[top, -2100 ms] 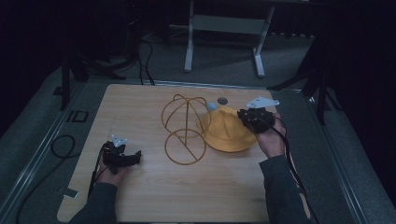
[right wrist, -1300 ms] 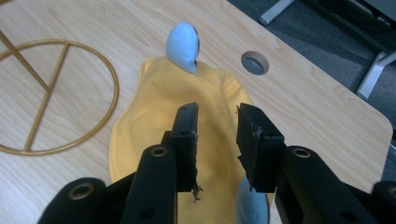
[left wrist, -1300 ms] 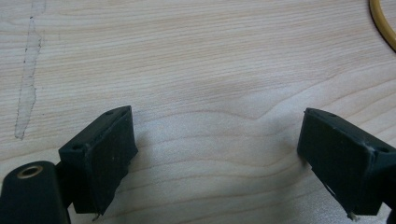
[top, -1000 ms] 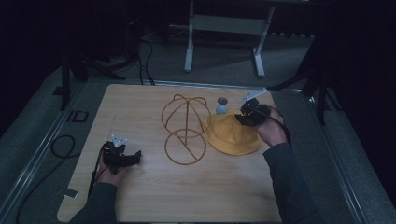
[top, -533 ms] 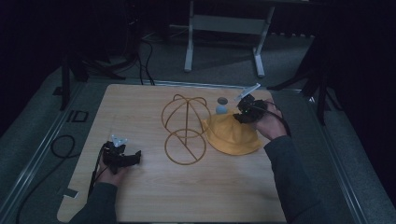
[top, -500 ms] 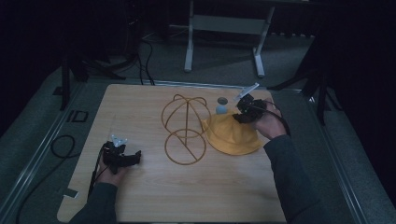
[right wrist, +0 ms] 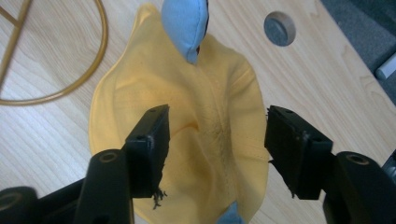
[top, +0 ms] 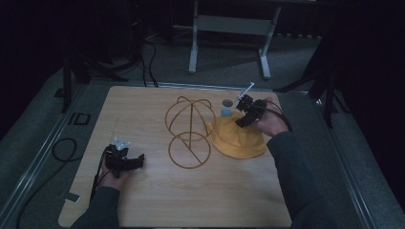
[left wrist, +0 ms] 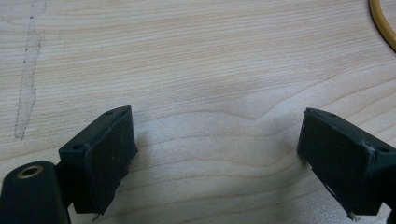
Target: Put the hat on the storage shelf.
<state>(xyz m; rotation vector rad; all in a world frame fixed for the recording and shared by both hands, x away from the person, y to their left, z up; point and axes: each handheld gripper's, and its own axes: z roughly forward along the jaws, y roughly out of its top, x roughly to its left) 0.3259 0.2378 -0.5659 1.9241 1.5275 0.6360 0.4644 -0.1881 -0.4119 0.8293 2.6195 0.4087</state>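
Note:
A yellow cloth hat (top: 239, 140) lies flat on the wooden table (top: 157, 200), to the right of a gold wire hat stand (top: 188, 131). A small blue piece (top: 225, 112) pokes out at the hat's far edge. My right gripper (top: 240, 120) hovers over that far edge. In the right gripper view its jaws have just been opening: the right gripper (right wrist: 217, 119) stands open above the yellow hat (right wrist: 210, 154), pads clear of the cloth, blue piece (right wrist: 187, 23) ahead. My left gripper (top: 136, 160) rests near the table's front left, and the left gripper (left wrist: 215, 135) is open over bare wood.
A round hole (top: 228, 102) sits in the tabletop just behind the hat. The stand's ring base (left wrist: 383, 23) curves past the top right corner of the left gripper view. Cables (top: 62, 148) lie on the floor at the left, and a metal frame (top: 229, 28) stands beyond the table.
My right gripper has shifted left and toward the table's far edge, and its jaws have spread apart. The hat looks flatter than before. The left gripper has kept still.

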